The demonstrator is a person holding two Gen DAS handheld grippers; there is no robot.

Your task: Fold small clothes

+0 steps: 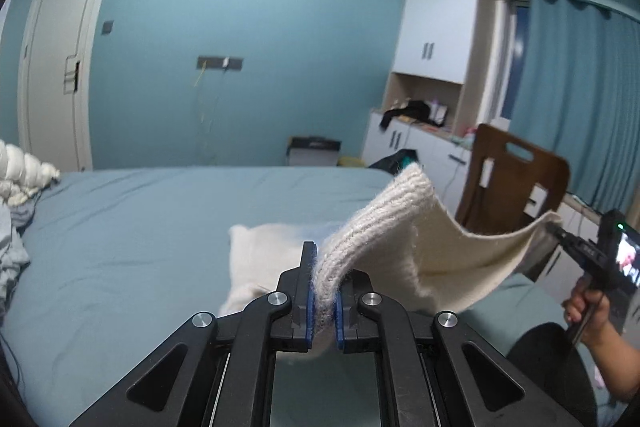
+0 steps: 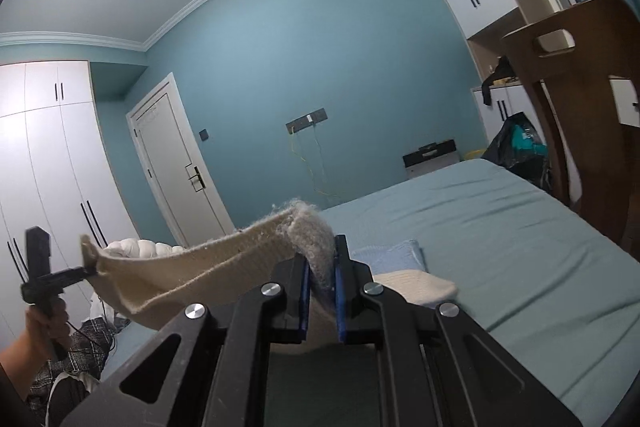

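A cream knitted garment (image 1: 400, 239) hangs stretched in the air between my two grippers, above the blue bed. My left gripper (image 1: 323, 291) is shut on its ribbed edge. My right gripper (image 2: 320, 279) is shut on the other fuzzy corner of the garment (image 2: 200, 275). The right gripper shows at the far right of the left wrist view (image 1: 560, 233); the left gripper shows at the left of the right wrist view (image 2: 86, 269). The garment's lower part (image 1: 260, 259) rests on the bed beyond my fingers.
The bed (image 1: 160, 227) has a light blue sheet. A folded light blue cloth (image 2: 392, 253) lies on it. A white quilt and clothes (image 1: 20, 171) are piled at the left. A wooden chair (image 1: 516, 179) stands at the bed's right side, before cabinets and curtains.
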